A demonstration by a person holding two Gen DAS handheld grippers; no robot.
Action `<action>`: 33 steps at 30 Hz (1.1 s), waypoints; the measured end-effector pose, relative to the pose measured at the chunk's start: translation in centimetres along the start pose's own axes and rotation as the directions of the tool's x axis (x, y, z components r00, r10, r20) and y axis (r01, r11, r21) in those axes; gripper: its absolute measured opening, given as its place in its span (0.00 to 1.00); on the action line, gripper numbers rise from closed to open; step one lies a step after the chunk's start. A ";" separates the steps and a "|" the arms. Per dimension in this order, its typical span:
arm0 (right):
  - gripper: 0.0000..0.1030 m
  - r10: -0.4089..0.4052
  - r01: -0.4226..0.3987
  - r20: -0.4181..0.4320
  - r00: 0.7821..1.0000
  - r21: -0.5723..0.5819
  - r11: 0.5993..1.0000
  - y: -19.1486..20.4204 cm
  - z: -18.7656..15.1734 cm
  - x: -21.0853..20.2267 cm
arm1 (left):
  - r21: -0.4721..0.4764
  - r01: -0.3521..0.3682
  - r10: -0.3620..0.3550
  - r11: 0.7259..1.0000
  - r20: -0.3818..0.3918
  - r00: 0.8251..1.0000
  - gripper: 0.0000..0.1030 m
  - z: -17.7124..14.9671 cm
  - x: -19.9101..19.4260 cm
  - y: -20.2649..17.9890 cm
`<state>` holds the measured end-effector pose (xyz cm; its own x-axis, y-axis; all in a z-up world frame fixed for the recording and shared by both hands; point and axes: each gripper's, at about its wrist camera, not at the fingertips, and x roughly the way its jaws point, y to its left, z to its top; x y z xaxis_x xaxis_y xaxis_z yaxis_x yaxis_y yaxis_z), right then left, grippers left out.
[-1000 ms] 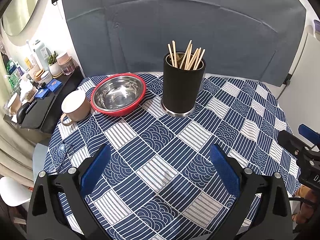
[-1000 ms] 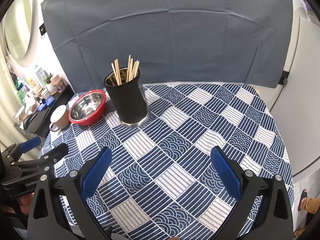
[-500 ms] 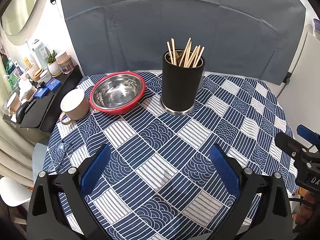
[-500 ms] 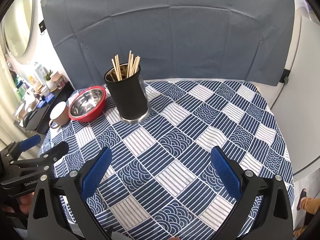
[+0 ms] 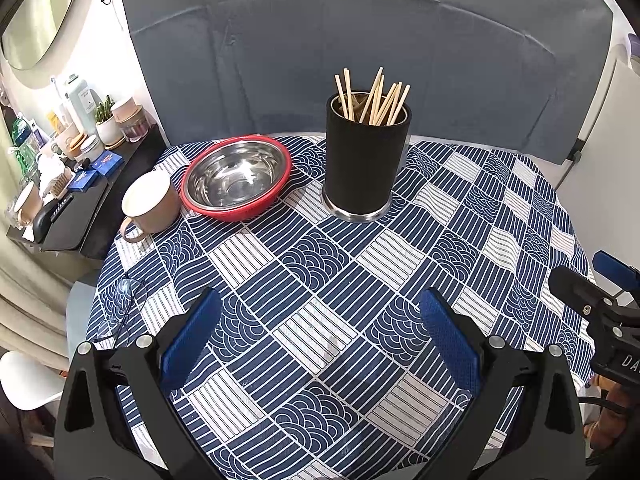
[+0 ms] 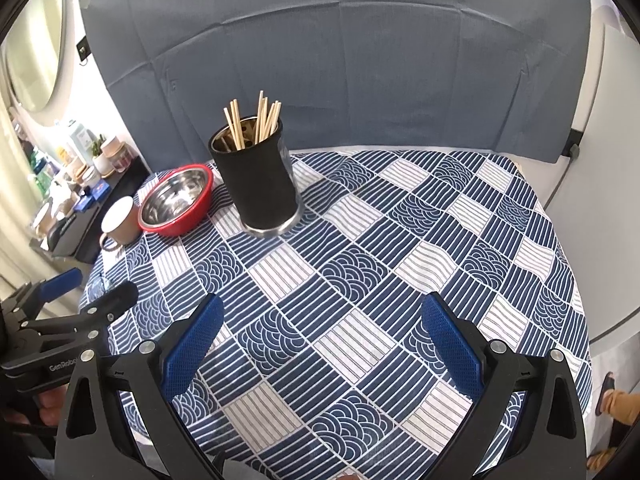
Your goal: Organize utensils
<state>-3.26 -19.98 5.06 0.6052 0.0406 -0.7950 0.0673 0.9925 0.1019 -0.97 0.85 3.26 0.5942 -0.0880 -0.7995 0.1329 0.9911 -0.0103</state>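
A black cylindrical holder (image 5: 364, 160) stands upright at the back of the round table, with several wooden chopsticks (image 5: 374, 98) sticking out of it; it also shows in the right wrist view (image 6: 260, 184), chopsticks (image 6: 254, 122) in it. My left gripper (image 5: 320, 322) is open and empty over the near part of the table, well short of the holder. My right gripper (image 6: 320, 322) is open and empty over the near right part. Each gripper shows at the edge of the other's view, the right one (image 5: 592, 284) and the left one (image 6: 84, 292).
A steel bowl with a red rim (image 5: 236, 178) and a beige mug (image 5: 150, 204) stand left of the holder. A blue-and-white patterned cloth (image 5: 320, 264) covers the table. A grey backdrop (image 5: 360, 32) hangs behind. A cluttered side shelf (image 5: 60, 168) stands at the left.
Both grippers have drawn back a little from the holder, which now looks slightly farther in both views. Both stay open and empty.
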 end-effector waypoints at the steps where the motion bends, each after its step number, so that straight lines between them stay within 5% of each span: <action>1: 0.92 0.001 -0.001 -0.001 1.000 0.001 1.000 0.0 0.0 0.0 | 0.000 0.000 0.000 1.000 -0.001 1.000 0.94 0.0 0.0 0.0; 33: 0.92 0.010 -0.010 -0.011 1.000 -0.004 1.000 -0.1 0.1 0.3 | 0.000 0.005 -0.005 1.000 -0.006 1.000 0.94 0.0 0.2 0.0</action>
<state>-2.98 -20.07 4.88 0.5975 0.0513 -0.8003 0.0584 0.9925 0.1073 -0.83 0.87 3.13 0.5887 -0.0921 -0.8031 0.1356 0.9907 -0.0143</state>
